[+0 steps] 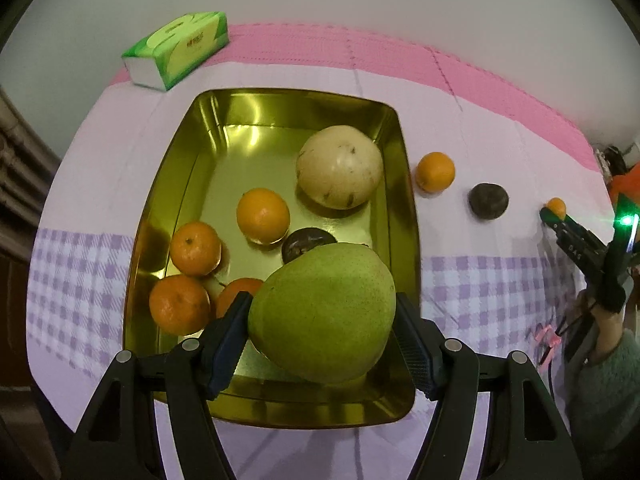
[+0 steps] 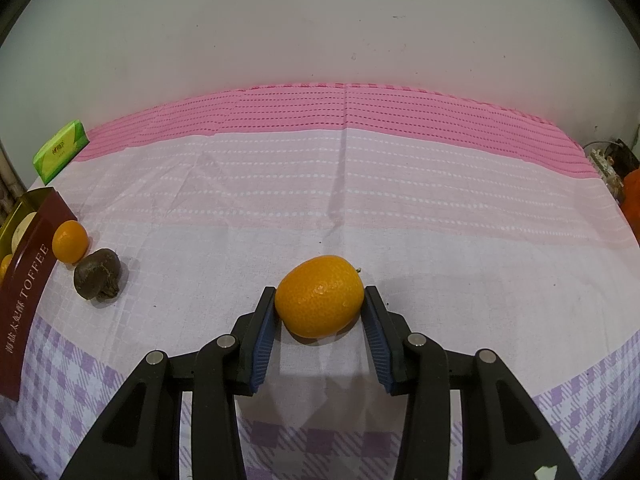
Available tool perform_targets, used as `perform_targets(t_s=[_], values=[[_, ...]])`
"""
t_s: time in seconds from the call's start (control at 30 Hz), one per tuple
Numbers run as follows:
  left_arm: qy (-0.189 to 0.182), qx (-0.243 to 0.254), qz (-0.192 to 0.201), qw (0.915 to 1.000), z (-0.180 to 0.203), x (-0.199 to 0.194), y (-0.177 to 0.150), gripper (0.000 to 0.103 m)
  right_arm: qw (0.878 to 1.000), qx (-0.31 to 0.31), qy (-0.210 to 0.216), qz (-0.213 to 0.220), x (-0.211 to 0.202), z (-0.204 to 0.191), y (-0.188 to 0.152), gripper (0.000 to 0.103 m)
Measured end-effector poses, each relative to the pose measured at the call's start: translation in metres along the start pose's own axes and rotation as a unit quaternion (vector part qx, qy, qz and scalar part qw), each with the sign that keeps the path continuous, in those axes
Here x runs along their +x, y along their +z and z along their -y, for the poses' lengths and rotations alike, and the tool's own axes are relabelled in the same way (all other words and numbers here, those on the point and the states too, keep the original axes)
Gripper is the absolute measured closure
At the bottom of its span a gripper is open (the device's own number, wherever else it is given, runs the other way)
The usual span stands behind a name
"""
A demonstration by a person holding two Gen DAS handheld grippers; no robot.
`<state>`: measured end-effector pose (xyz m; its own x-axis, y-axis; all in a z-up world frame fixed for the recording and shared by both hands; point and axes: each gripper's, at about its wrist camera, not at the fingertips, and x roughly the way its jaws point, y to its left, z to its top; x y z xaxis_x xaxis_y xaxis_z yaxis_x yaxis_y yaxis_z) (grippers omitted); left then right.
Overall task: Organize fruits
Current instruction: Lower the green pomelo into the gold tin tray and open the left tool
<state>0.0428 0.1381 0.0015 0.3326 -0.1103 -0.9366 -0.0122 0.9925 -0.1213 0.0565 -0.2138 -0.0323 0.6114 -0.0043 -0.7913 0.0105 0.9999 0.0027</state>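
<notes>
A gold tin tray [image 1: 200, 184] holds a pale round fruit [image 1: 339, 167], several oranges [image 1: 263, 215] and a dark passion fruit [image 1: 304, 242]. My left gripper [image 1: 320, 320] is shut on a big green mango [image 1: 324, 312] over the tray's near end. On the cloth right of the tray lie an orange [image 1: 435, 172] and a dark passion fruit [image 1: 488, 201]; both show in the right wrist view, the orange [image 2: 70, 241] and the passion fruit [image 2: 97, 279]. My right gripper [image 2: 320, 300] is shut on a small orange [image 2: 320, 296] resting on the cloth; it also shows in the left wrist view [image 1: 554, 216].
A green tissue pack [image 1: 178, 50] lies at the back left of the table. The tray's maroon outer wall [image 2: 24, 292] reads TOFFEE. Pink and lilac checked cloth [image 2: 360, 200] covers the table; a white wall stands behind. Clutter [image 2: 612, 168] sits at the far right edge.
</notes>
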Motion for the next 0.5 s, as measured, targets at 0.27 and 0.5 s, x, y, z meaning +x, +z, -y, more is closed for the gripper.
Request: perform_targets(t_s=[0.27, 0.5], values=[[0.023, 0.01, 0.009, 0.9996, 0.003, 0.008, -0.004, 0.034, 1.0, 0.0, 0.0, 0.0, 0.0, 0.0, 0.0, 0.062], [0.046, 0.023, 0.027, 0.9983, 0.011, 0.014, -0.004, 0.034, 1.0, -0.001, 0.0, 0.0, 0.0, -0.001, 0.0, 0.062]])
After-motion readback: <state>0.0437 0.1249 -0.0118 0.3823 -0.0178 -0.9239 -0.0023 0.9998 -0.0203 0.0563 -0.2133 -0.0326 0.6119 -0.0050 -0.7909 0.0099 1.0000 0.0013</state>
